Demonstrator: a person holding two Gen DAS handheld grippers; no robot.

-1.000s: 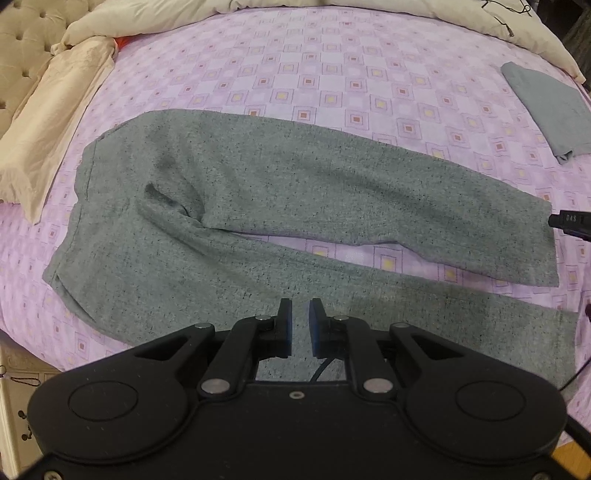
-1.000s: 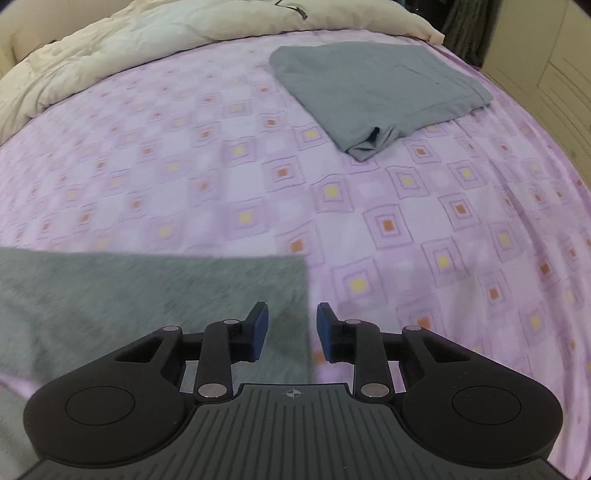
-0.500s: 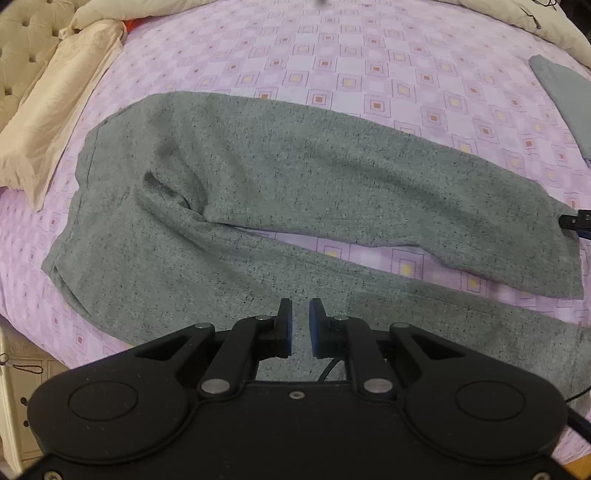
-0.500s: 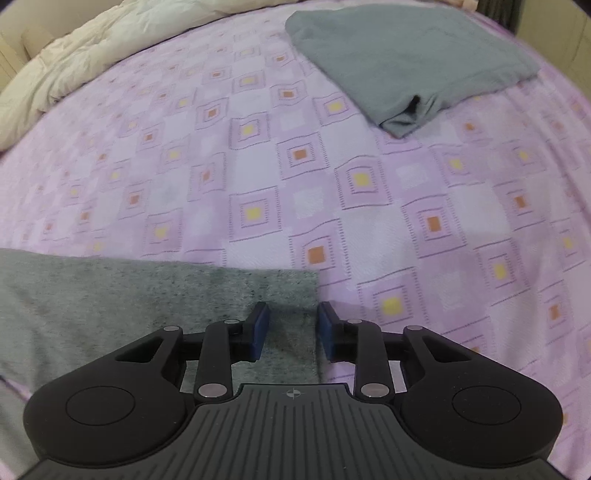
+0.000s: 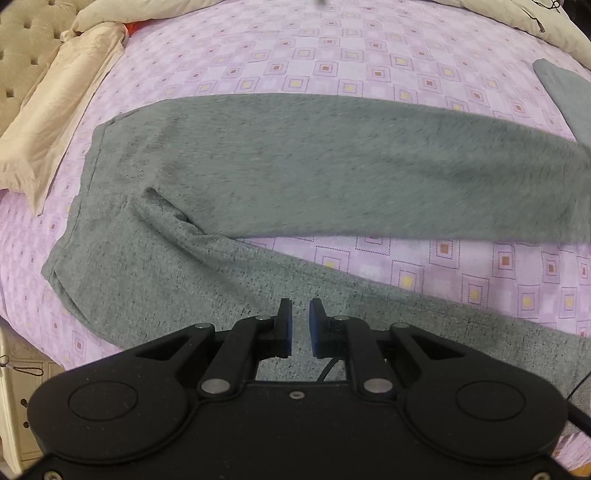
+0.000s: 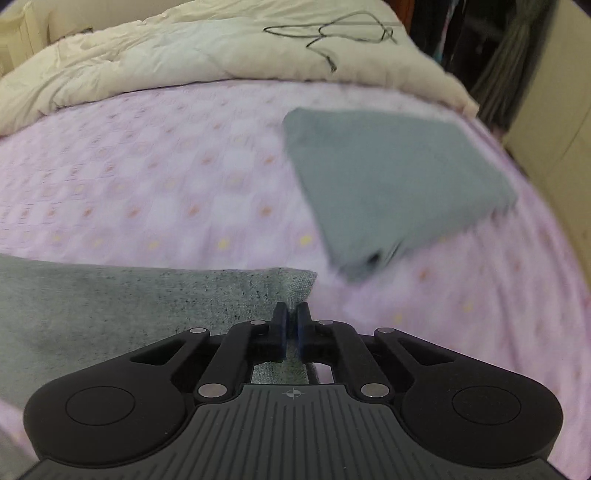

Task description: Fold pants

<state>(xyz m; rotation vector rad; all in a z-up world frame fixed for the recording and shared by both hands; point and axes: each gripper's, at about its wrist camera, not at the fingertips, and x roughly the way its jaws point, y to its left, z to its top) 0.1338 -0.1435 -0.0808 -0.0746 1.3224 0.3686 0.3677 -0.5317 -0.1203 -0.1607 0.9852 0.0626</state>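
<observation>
Item: heathered grey knit pants, soft fleecy fabric
Pose: spread flat, waistband at left, legs splayed rightward in a narrow V
Upper leg: hem corner lifted, pinched
Lower leg: flat, running toward lower right

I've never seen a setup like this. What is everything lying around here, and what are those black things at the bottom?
Pants: one, speckled grey, spread flat on the bed, legs apart.
Bedsheet: one, lilac with small squares, covering the bed.
Folded cloth: one, plain grey, on the sheet beyond the pant cuff.
Duvet: one, cream, bunched along the far edge.
Pillow: one, beige, beside the waistband.
Cable: one, dark, lying on the duvet.
Headboard: one, tufted beige, far left corner.
Left tool: one, black with blue pads, slightly open above the near leg, gripping nothing.
Right tool: one, black, shut on the far leg's cuff.
</observation>
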